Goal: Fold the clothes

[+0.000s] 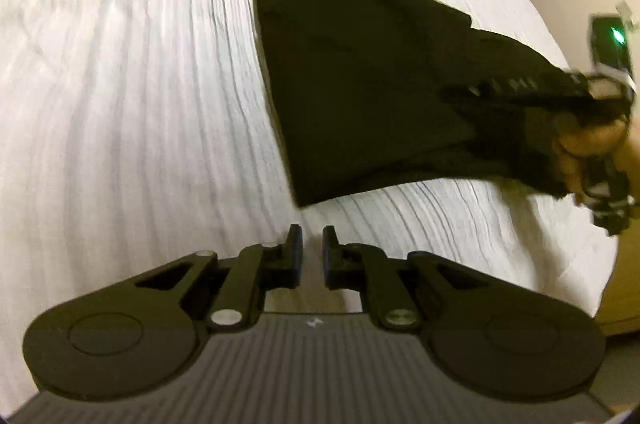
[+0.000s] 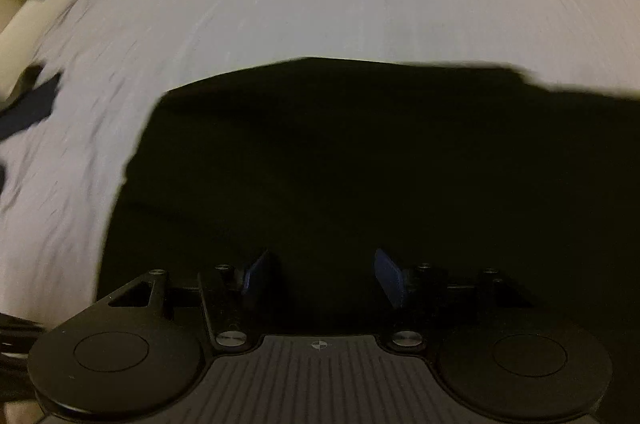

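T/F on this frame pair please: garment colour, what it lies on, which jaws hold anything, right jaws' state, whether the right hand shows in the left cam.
1. The garment is black. True.
2. It lies on a bare wooden floor. False: it lies on white ribbed bedding.
3. The left gripper holds a fold of the garment. False: its jaws are nearly closed with nothing between them, and the garment's edge lies just beyond the tips.
4. The right gripper has its jaws apart, over the black cloth. True: no cloth is visibly pinched between them.
5. The left wrist view shows the person's hand on the right gripper at the garment's right end. True.
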Demonstrator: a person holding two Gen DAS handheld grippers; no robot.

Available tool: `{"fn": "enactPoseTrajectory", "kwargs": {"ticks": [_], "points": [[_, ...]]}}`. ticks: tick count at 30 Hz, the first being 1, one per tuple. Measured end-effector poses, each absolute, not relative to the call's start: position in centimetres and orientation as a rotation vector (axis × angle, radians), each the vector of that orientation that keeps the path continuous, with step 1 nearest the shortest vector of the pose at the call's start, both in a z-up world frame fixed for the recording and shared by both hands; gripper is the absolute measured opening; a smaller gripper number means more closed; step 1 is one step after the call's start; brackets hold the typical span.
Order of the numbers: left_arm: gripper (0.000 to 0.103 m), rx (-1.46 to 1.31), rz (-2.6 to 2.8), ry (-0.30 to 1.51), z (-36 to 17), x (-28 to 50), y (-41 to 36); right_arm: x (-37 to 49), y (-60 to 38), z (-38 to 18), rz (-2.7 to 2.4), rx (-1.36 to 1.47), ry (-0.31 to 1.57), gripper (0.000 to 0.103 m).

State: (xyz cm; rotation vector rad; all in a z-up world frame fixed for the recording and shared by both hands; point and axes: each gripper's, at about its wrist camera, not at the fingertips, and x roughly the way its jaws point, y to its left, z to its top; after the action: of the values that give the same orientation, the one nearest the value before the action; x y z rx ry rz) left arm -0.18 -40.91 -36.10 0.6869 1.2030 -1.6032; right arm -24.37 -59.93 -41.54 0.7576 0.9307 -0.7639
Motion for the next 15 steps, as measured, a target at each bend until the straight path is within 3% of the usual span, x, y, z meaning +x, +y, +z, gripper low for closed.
{"fn": "enactPoseTrajectory", "kwargs": {"ticks": [4,7,15], "points": [[0.009,0.695,-1.589,1.168,-34.8,0.8,-42.0,-27.4,-55.4,-39.0,-0.777,0.713,0.903,0.062],[0.028,0.741,-1.593,1.132,-34.5,0.8,-44.0,-27.0,-51.1,-39.0,-0.744,0.696,0.923,0.063],[0.047,0.853,-1.671,1.055,-34.9,0.0,-50.2,-30.1,-48.4,-38.4,-0.844,0.810,0.897,0.063]]}}
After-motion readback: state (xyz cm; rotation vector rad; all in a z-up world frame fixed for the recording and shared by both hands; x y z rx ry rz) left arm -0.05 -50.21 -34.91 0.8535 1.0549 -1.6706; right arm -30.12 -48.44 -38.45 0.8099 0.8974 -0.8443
